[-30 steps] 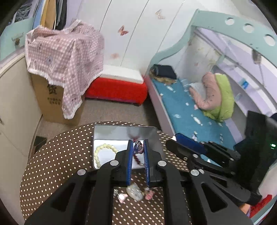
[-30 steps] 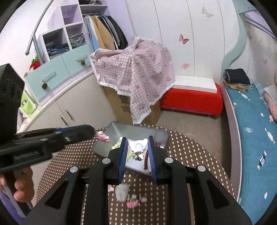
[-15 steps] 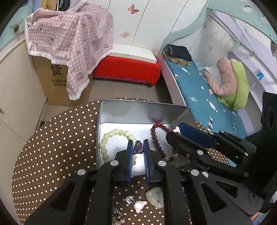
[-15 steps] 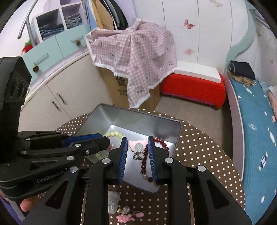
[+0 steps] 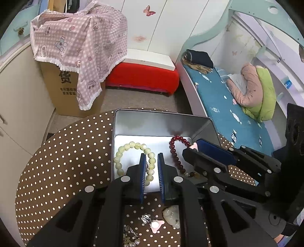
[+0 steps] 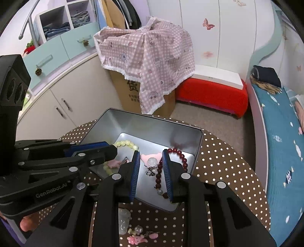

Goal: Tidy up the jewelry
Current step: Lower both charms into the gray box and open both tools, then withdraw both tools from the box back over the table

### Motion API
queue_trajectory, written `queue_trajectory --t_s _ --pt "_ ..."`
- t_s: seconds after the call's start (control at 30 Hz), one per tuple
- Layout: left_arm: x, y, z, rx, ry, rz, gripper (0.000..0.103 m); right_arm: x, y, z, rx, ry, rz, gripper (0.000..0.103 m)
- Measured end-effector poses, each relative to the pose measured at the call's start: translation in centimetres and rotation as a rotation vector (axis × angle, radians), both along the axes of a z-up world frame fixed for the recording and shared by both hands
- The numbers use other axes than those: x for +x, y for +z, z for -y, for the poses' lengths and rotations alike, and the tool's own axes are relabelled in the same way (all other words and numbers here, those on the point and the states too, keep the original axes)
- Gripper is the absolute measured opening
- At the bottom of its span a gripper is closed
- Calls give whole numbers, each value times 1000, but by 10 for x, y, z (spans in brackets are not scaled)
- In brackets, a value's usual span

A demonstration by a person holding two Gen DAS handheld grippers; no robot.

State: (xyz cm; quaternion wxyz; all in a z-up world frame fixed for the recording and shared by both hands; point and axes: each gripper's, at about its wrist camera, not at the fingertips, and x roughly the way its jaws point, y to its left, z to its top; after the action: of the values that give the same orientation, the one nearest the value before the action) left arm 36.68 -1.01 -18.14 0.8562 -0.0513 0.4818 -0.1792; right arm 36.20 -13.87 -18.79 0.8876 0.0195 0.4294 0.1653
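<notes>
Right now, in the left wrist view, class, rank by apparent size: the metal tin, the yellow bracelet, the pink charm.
1. Metal tin, clearly largest.
2. Yellow bracelet, lying inside the tin.
3. Pink charm, smallest, though nearest the camera.

A round tabletop (image 5: 62,157) with a brown cover and white dots was seen. Behind it, a brown cardboard box (image 5: 60,91) was draped with a pink checked cloth (image 5: 81,47). Just beside the box, a red bench (image 5: 142,77) with a white top was placed against a white wardrobe (image 5: 155,24) on which butterfly stickers (image 5: 149,9) were stuck. A bed (image 5: 228,108) with a blue sheet was found on the right, and a pink and green bundle (image 5: 254,93) was laid on it. Cream cupboards (image 6: 76,95) were seen on the left, with pale blue drawers (image 6: 62,47) above them and folded clothes (image 6: 57,29) kept on a shelf.
</notes>
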Motion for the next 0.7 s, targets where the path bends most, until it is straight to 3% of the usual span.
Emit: queue_trajectory --t_s 0.1,0.27,0.33,0.57,0.7 --pt "-4 5 -1 7 1 14 15 -3 3 1 5 -6 8 26" --pt "-16 19 -8 -10 20 47 36 -14 14 6 10 -21 30 27" --pt "-25 29 -11 -7 31 77 42 -22 23 9 12 -28 45 36" --pt "-77 67 -22 15 86 212 64 -65 63 16 14 -42 133 45" --pt "-110 85 -27 30 107 286 74 -98 88 18 1 -54 201 56"
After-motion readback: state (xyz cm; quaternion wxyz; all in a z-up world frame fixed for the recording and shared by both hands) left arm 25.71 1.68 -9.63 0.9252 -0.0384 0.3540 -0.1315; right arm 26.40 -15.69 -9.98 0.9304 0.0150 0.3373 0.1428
